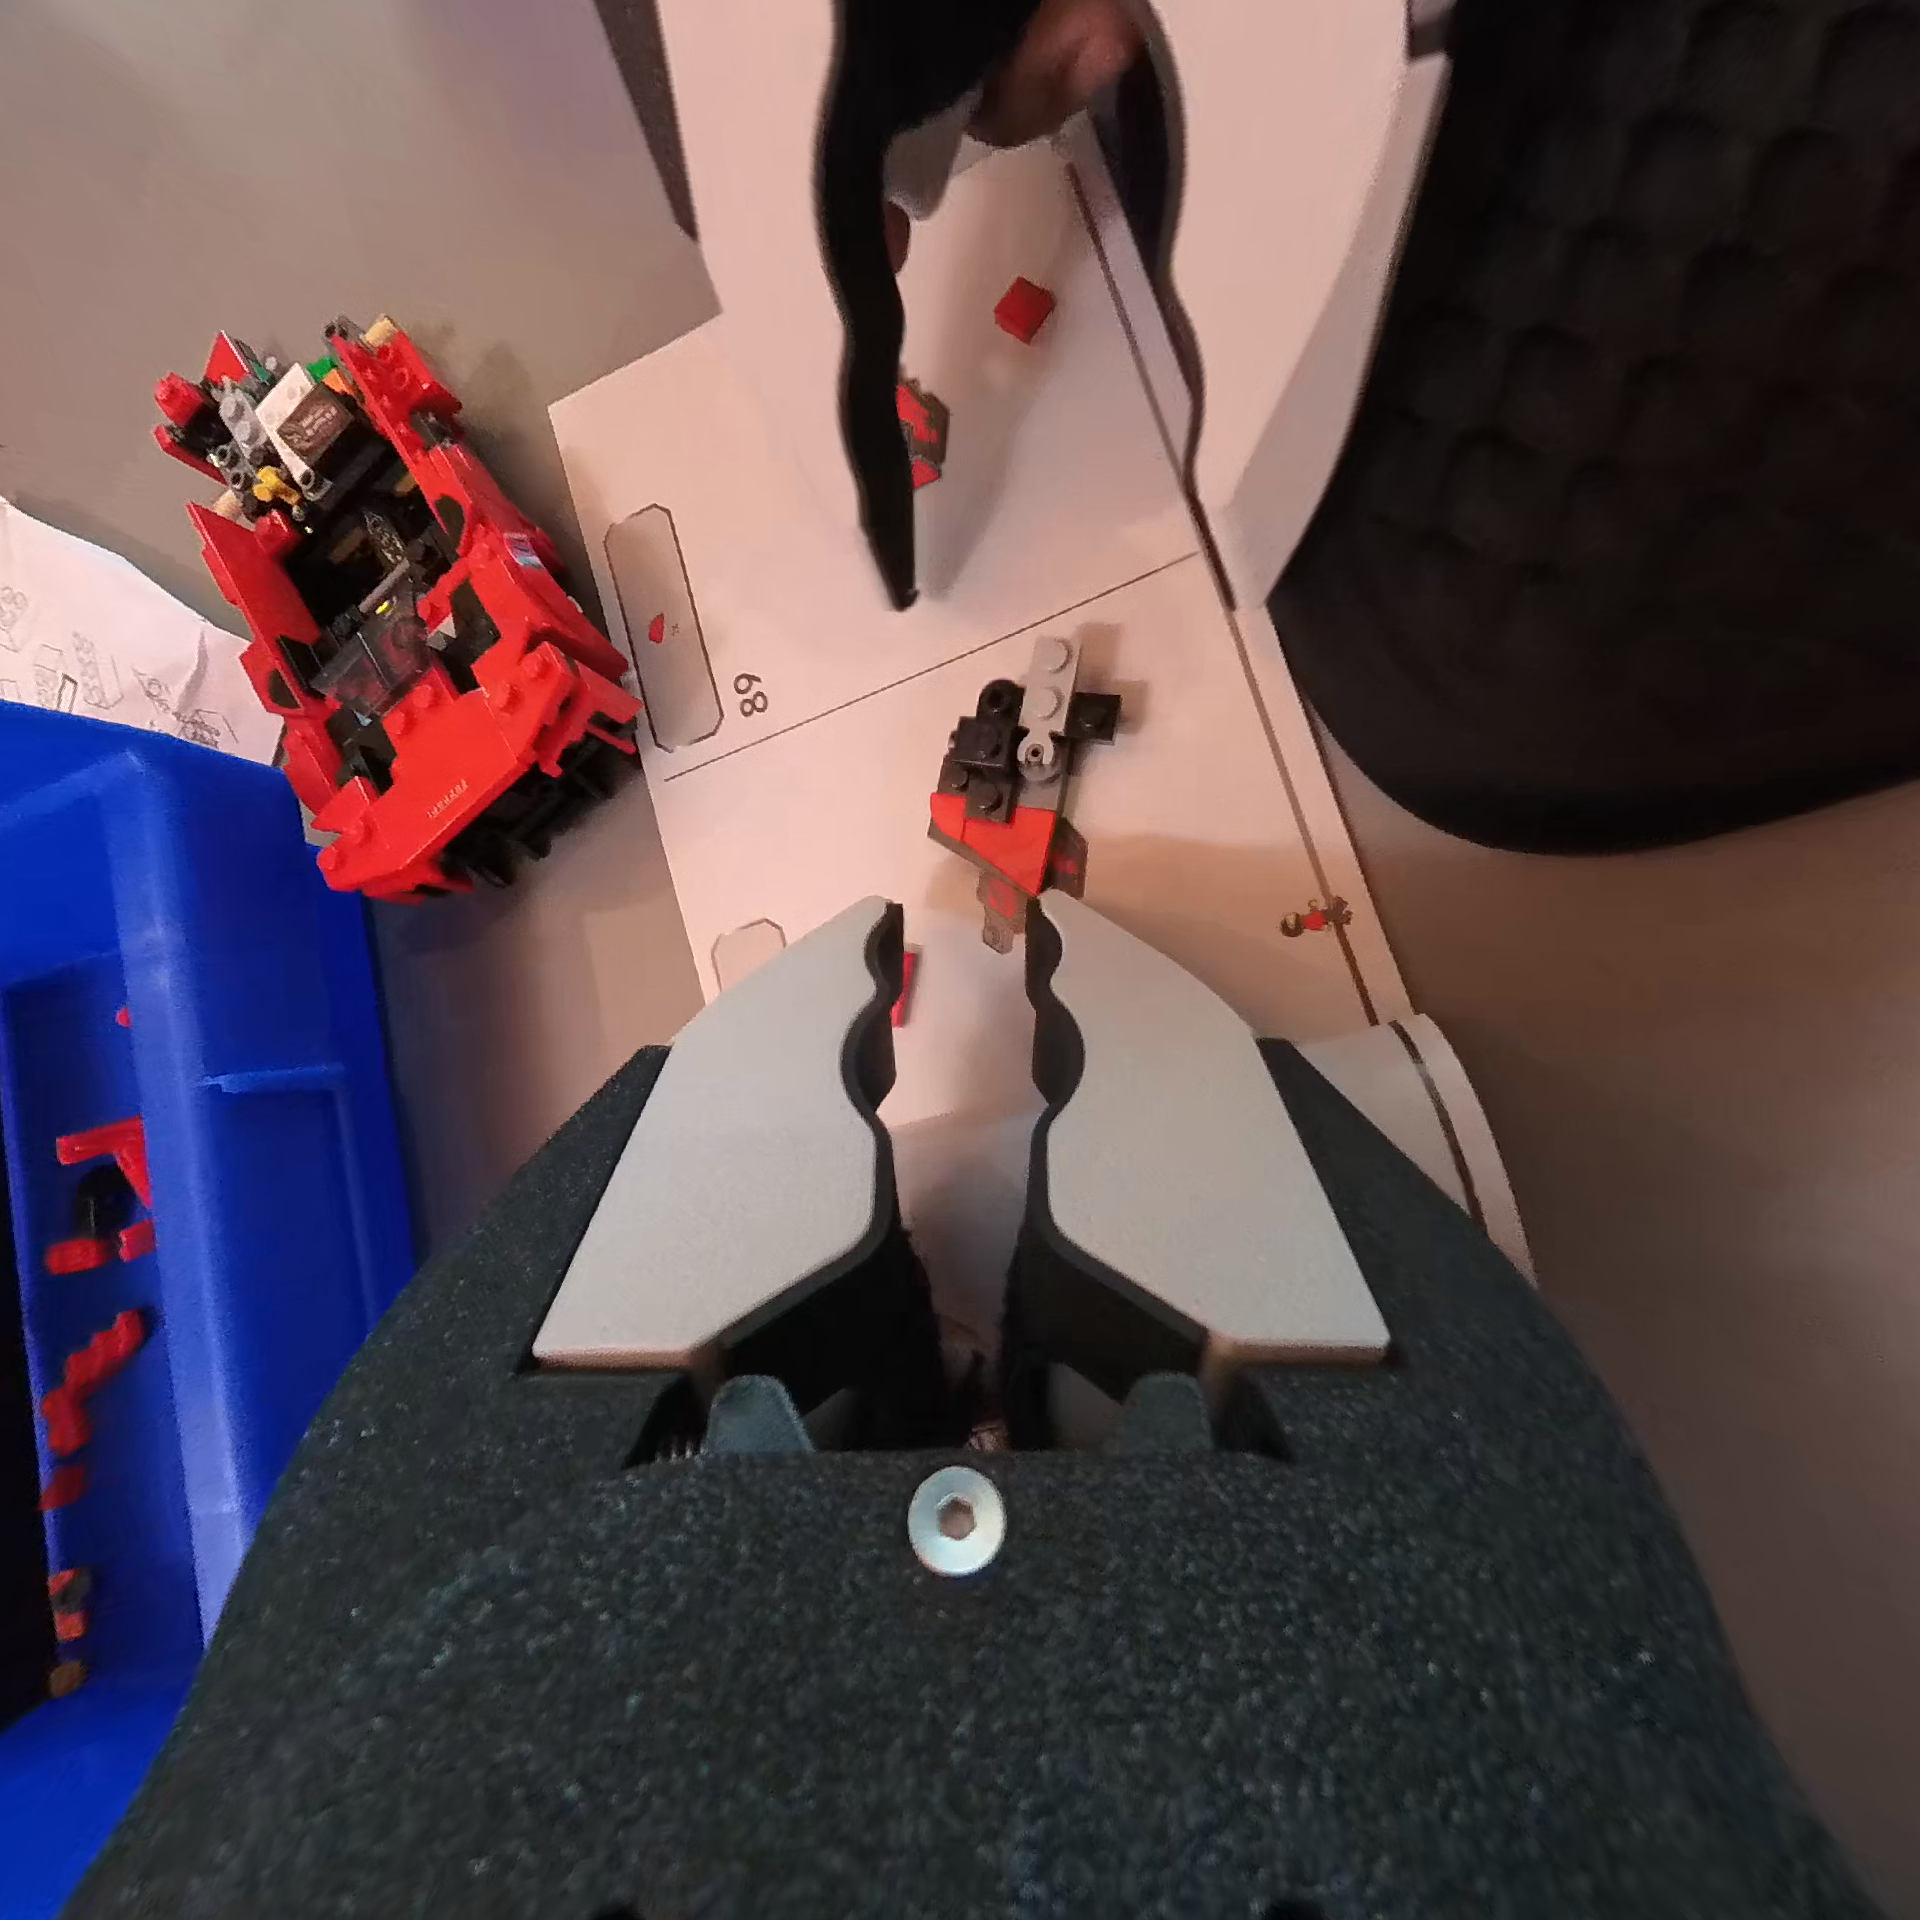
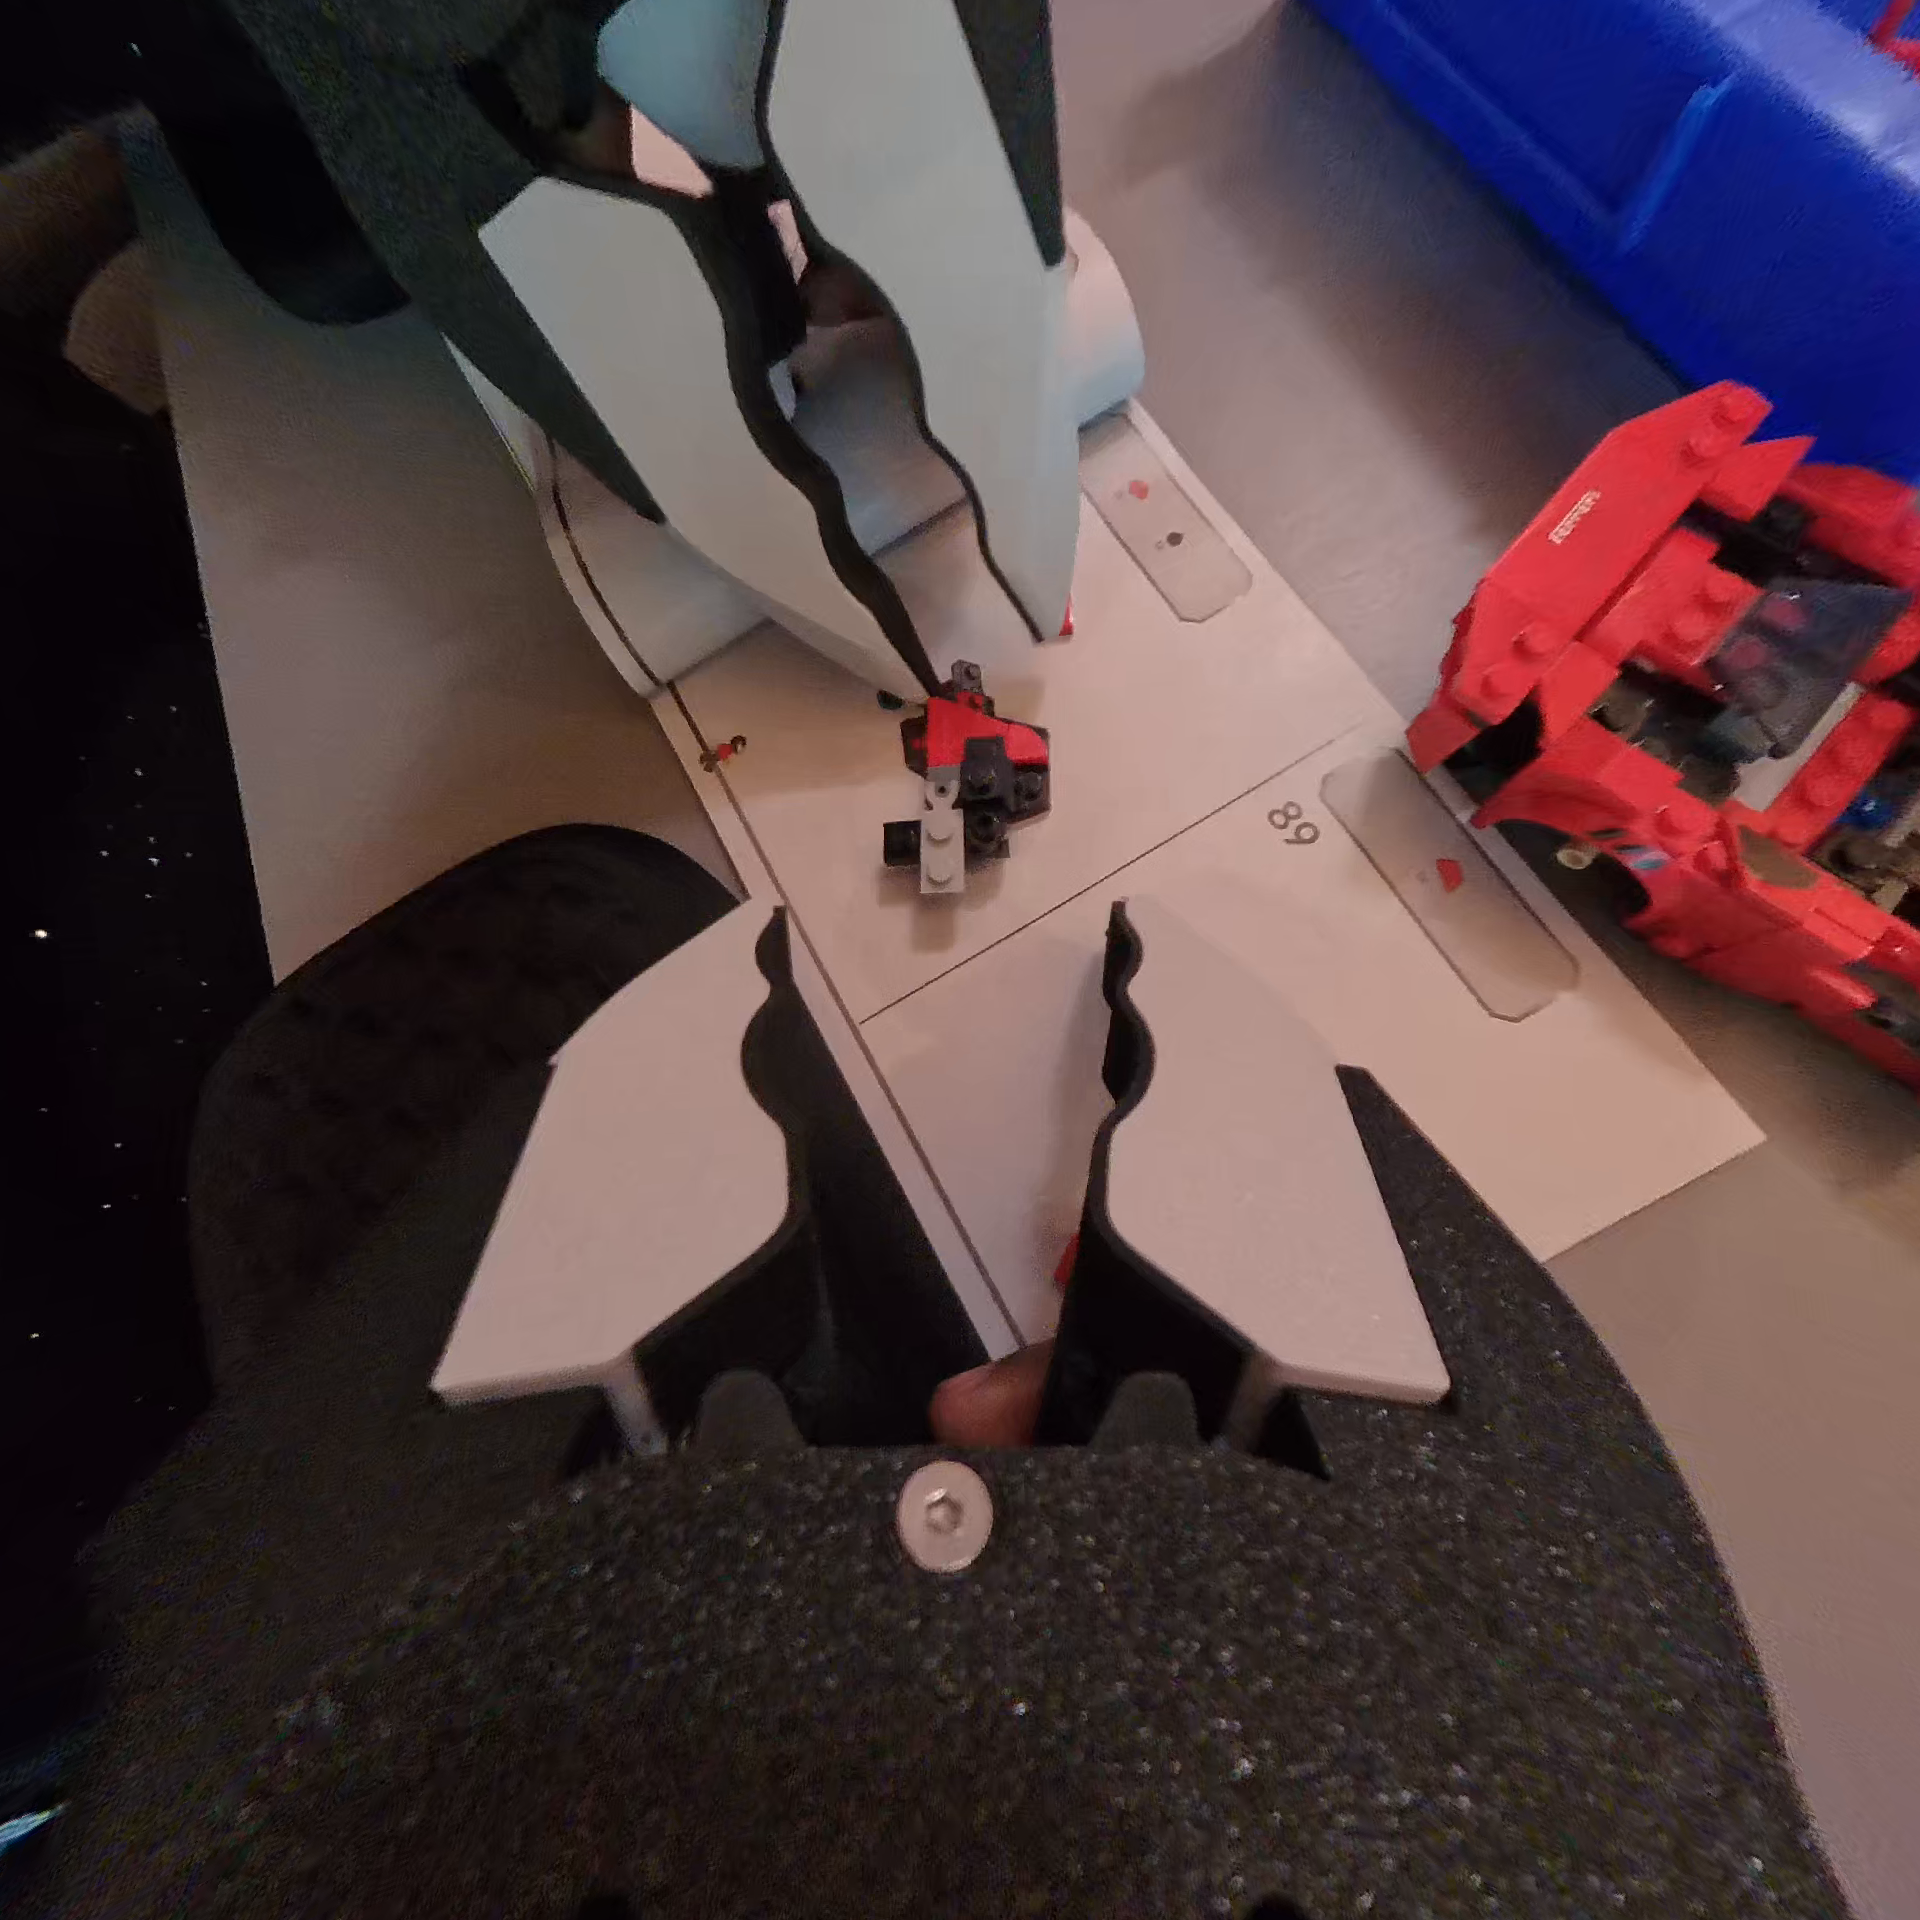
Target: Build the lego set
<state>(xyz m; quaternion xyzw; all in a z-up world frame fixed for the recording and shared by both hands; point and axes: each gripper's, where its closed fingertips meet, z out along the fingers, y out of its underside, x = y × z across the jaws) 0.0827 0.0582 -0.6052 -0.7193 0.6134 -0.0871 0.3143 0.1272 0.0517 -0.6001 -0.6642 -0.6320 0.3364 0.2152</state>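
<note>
- Far left of the left gripper's (image 1: 961, 920) jaws: blue plastic bin (image 1: 197, 1039) holding loose red pieces (image 1: 99, 1153).
- Up and left of those jaws: partly built red car (image 1: 400, 613) with black interior, resting on the grey tabletop (image 1: 260, 187); small white lettering on its red side panel, too small to make out.
- Under and ahead of the jaws: open instruction booklet (image 1: 831, 790), white pages with a printed step number and grey parts boxes.
- Just ahead of the jaw tips: small subassembly (image 1: 1013, 790) of red, black and grey bricks lying on the page, apart from both jaws.
- Left jaws parted by a narrow gap, nothing held.
- Beyond the subassembly: single red brick (image 1: 1023, 309) on the page, between the right gripper's (image 1: 1049, 592) jaws.
- In the right wrist view: right gripper (image 2: 945, 914) jaws spread wide, empty; subassembly (image 2: 971, 774) just ahead, one left gripper (image 2: 977, 660) tip at or touching its far end, cannot tell which.
- Right of those jaws: red car (image 2: 1704, 707), blue bin (image 2: 1662, 187) behind.
</note>
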